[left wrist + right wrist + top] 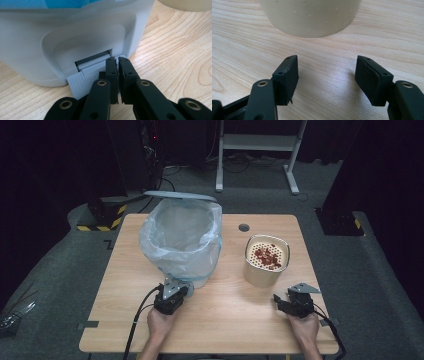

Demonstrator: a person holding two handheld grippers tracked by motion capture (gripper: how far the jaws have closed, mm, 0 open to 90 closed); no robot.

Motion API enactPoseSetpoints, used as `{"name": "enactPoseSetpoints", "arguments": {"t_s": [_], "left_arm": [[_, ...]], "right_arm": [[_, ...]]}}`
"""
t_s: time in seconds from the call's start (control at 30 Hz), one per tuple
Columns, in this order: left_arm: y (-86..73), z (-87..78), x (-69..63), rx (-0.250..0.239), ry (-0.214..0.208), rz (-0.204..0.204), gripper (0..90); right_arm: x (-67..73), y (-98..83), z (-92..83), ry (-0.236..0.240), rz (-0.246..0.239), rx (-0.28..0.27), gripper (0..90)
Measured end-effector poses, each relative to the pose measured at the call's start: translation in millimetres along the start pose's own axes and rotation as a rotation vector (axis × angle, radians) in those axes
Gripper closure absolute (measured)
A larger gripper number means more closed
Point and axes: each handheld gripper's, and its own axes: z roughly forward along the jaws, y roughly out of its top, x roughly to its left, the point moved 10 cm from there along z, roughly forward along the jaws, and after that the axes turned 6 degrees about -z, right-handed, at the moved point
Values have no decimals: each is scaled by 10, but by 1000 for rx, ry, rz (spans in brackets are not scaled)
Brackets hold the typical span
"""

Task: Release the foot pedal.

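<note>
Two hand-held grippers work the near edge of the wooden table [225, 320]: the left gripper [116, 60], jaws nearly together and empty, presses the ribbed grey pedal [80, 85] of the white plastic-lined bin [182, 240], whose lid stands raised. The right gripper [327, 72], jaws apart and empty, hovers before the cream perforated-top canister [266, 260] holding red scraps. Next it likely must grasp that canister for tipping into the bin.

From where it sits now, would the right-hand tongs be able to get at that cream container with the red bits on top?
Probably yes. The right tongs stand open with bare table between them and the cream perforated-top container just ahead; nothing lies in between. Whether the jaws open wide enough to grip it, I cannot tell.
</note>
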Motion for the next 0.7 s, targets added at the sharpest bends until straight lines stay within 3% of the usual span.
{"name": "enactPoseSetpoints", "arguments": {"t_s": [0.2,0.4,0.5,0.7], "left_arm": [[-1,-13,-46,-9,-22,-8,785],[-9,-92,-65,-48,-24,-45,616],[15,-170,-40,-92,-19,-70,578],[-31,-266,49,-82,-2,-98,516]], "right_arm": [[6,-1,1,3,-2,2,340],[6,-1,2,5,-3,2,337],[6,0,3,3,-3,1,337],[7,0,3,3,-3,2,336]]}}
